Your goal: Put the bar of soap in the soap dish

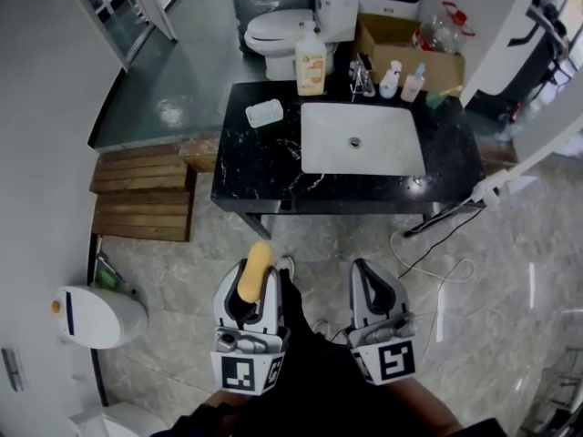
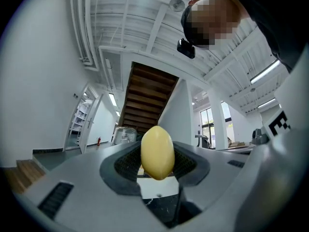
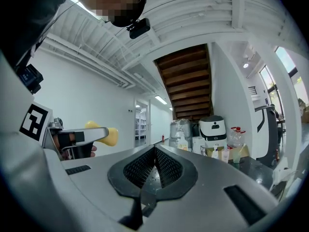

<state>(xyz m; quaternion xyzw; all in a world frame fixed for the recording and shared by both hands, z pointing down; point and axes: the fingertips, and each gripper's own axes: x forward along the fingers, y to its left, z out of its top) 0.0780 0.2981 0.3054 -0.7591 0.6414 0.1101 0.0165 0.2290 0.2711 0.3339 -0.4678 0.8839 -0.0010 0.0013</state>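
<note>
A yellow oval bar of soap (image 1: 256, 271) stands up between the jaws of my left gripper (image 1: 255, 285), which is shut on it; both are low in the head view, above the tiled floor in front of the counter. The left gripper view has the soap (image 2: 157, 152) dead centre between the dark pads. The pale soap dish (image 1: 264, 114) sits on the black marble counter (image 1: 250, 176), left of the white sink (image 1: 362, 139), well ahead of both grippers. My right gripper (image 1: 366, 271) is beside the left one, its jaws shut with nothing in them (image 3: 155, 152). From the right gripper view the soap (image 3: 105, 135) shows at the left.
A large pump bottle (image 1: 311, 62), small bottles (image 1: 401, 80) and a cardboard box (image 1: 405, 44) stand along the counter's back. A toilet (image 1: 278, 30) is behind, wooden steps (image 1: 146, 194) are to the left, a white bin (image 1: 91, 317) at lower left, and a cable (image 1: 437, 244) crosses the floor on the right.
</note>
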